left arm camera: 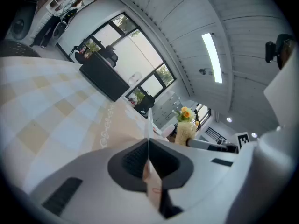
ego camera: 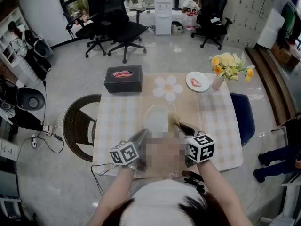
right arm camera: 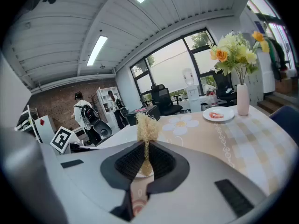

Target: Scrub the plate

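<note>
Left claw [left arm camera: 148, 146]: shut on the rim of the round white plate [left arm camera: 149, 123], which shows edge-on between the 2 jaws.
Right claw [right arm camera: 145, 154]: clamped on a straw-coloured fibrous scrubber [right arm camera: 146, 126], whose tuft sticks out past the jaws.
Plate position: in the head view the round white plate [ego camera: 157, 118] sits over the middle of the pale checked cloth-covered bench [ego camera: 117, 121], face showing from above, with the Left claw [ego camera: 142, 136] at its near-left rim.
Scrubber position: the straw-coloured fibrous scrubber [ego camera: 174, 120] is at the plate's right edge, ahead of the Right claw [ego camera: 182, 126].
Far end of bench: black rectangular box [ego camera: 123, 79], white flower-shaped mat [ego camera: 168, 87], small white dish [ego camera: 197, 82] holding something red, white vase of yellow flowers [ego camera: 218, 81].
</note>
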A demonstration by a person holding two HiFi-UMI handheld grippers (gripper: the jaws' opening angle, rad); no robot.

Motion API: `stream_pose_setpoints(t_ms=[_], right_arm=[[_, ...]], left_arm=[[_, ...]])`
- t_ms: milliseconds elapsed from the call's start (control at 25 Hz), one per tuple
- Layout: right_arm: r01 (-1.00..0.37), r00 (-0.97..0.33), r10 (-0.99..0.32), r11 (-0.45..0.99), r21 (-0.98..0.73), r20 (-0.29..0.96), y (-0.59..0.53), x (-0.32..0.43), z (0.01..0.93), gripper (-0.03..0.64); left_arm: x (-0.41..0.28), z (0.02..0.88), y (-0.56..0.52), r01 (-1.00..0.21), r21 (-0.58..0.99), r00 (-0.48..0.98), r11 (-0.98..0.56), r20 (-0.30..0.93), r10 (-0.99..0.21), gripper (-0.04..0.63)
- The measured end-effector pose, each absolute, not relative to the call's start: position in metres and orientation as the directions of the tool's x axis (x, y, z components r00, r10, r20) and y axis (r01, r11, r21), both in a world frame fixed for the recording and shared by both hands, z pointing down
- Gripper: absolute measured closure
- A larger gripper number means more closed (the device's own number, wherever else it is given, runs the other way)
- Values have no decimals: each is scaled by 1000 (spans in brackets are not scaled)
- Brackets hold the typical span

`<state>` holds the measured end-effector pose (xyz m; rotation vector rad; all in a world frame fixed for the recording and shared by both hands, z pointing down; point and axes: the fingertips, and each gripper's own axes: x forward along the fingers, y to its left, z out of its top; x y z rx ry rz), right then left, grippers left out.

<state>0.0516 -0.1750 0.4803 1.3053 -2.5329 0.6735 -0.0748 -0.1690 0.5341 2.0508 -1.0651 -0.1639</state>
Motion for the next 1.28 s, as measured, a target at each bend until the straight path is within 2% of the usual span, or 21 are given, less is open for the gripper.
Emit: stream_pose_setpoints(t_ms=[560,840,1280], right_arm=[[-799,-599,-716,512,-315,359,-186,45,476,584],[-779,-627,-699,559,-283,344,-206,27,460,584],[-745,-654,-649,644,-178,389,-219,-10,450,584]], left_arm=[[-71,533,-164,-643,674,643,-363,217,-734,578],[-69,531,-161,-642,669,650,-375,216,-729,578],[-71,532,-161,-641,671,652,-373,220,-725,578]])
